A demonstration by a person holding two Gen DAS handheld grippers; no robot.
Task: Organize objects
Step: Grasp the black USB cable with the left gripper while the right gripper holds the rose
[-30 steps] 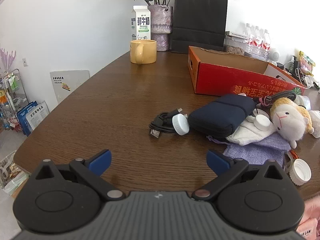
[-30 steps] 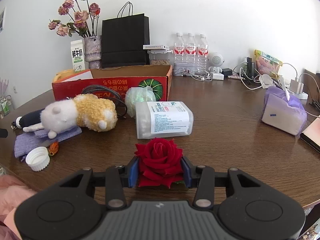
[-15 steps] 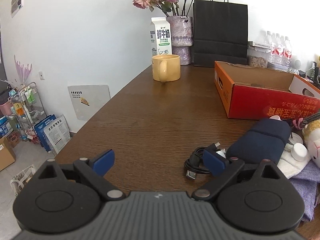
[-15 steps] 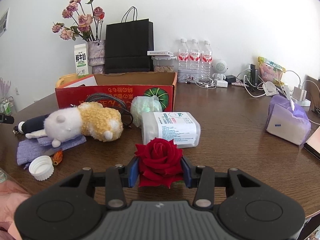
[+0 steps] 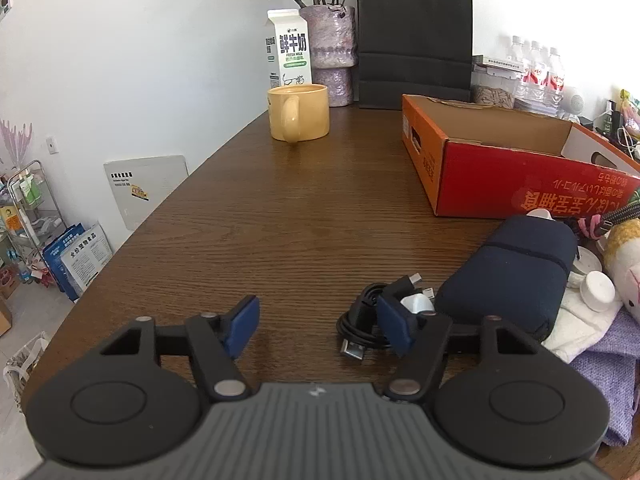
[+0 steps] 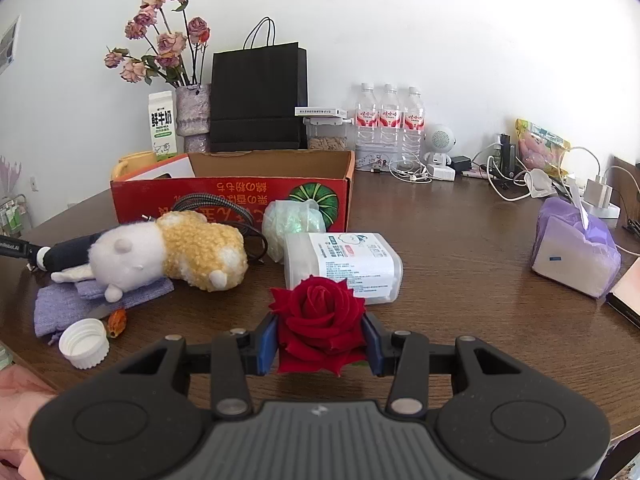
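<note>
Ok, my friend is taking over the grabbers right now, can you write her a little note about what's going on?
Right gripper: shut on a red rose, held above the table.
Left gripper: open and empty, jaws just been closing with nothing between them; the black cable lies by its right finger.
Things: the red box looks empty from what shows. The plush sheep, navy pouch, white cap, purple cloth and wipes pack lie loose in front of it.
Done: rose picked up.
Left: find the rose a place, then tidy the loose things, perhaps into the box.
</note>
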